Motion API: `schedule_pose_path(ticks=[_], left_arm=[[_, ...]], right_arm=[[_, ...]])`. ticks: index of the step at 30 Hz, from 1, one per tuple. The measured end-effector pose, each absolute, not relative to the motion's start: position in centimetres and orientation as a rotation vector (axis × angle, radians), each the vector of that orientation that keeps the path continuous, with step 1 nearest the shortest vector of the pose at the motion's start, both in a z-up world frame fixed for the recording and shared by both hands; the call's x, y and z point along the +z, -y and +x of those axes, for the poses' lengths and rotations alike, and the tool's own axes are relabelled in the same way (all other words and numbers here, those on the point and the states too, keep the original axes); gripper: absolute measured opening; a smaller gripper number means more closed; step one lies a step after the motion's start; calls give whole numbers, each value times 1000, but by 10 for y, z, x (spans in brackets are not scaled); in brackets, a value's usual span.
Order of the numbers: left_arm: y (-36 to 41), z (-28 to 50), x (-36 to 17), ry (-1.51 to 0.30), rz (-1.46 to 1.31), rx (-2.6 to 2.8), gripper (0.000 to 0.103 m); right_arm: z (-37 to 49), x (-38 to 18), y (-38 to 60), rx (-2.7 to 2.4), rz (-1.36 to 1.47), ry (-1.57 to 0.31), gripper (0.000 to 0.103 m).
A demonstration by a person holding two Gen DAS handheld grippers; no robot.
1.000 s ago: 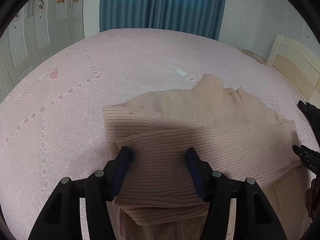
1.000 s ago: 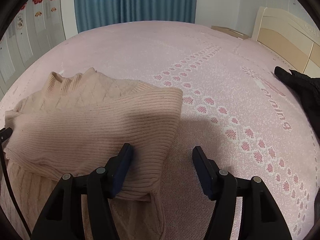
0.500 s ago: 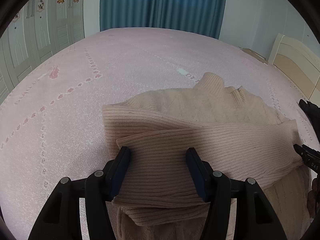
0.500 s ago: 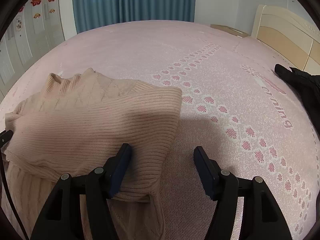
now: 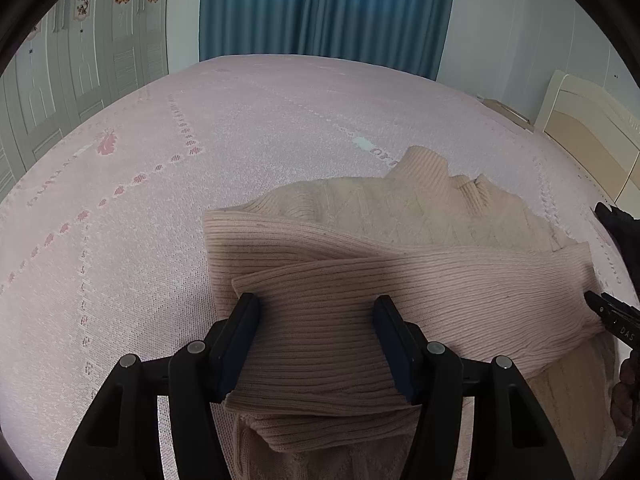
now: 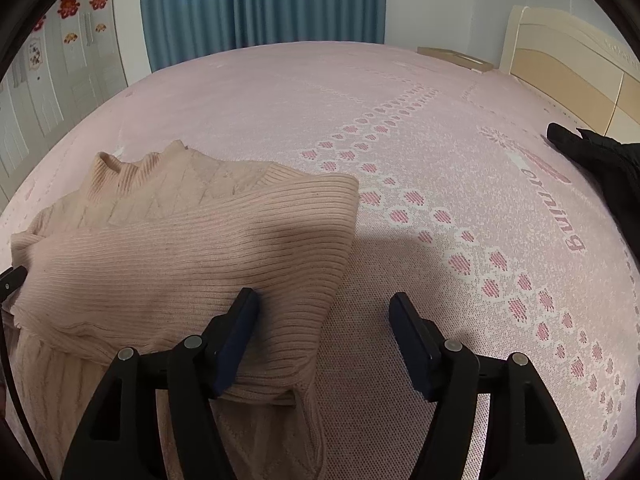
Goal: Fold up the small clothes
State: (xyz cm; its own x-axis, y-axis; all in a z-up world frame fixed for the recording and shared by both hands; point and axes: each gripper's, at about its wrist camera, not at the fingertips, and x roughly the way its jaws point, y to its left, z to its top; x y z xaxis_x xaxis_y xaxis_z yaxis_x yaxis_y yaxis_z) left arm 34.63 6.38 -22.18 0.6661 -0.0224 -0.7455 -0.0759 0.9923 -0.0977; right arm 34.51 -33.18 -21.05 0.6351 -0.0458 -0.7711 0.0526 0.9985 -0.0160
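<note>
A beige ribbed knit sweater lies on the pink bedspread, its sleeves folded across the body and its collar pointing away. My left gripper is open, its jaws wide over the sweater's near left part with folded fabric between them. In the right wrist view the sweater fills the left half. My right gripper is open over the sweater's right edge; its left finger rests over the knit and its right finger is over bare bedspread. The right gripper's tip shows at the left view's right edge.
A dark garment lies on the bed to the right, also seen in the left wrist view. A cream headboard stands at the right. Blue curtains and white wardrobe doors are beyond the bed.
Both grippers have drawn back slightly and stayed open. The sweater has not moved.
</note>
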Motion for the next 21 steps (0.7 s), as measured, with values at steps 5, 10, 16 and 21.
schedule_pose_path(ticks=[5,10,16,21], left_arm=[[-65,345,-221,-840,-135,25,58],[-62,346,-221,-840,-119,36,58],[-62,346,-221,-841,-119,38,58],[-63,345,-221,-839,-120,39,58]], right_arm=[[345,-210,331,-59,5,-880,66],[345,-210,329,-66,-2,-880,67],[344,-209,330,-73,-1,-875,68],[344,-209,332,-78,4,-872,70]])
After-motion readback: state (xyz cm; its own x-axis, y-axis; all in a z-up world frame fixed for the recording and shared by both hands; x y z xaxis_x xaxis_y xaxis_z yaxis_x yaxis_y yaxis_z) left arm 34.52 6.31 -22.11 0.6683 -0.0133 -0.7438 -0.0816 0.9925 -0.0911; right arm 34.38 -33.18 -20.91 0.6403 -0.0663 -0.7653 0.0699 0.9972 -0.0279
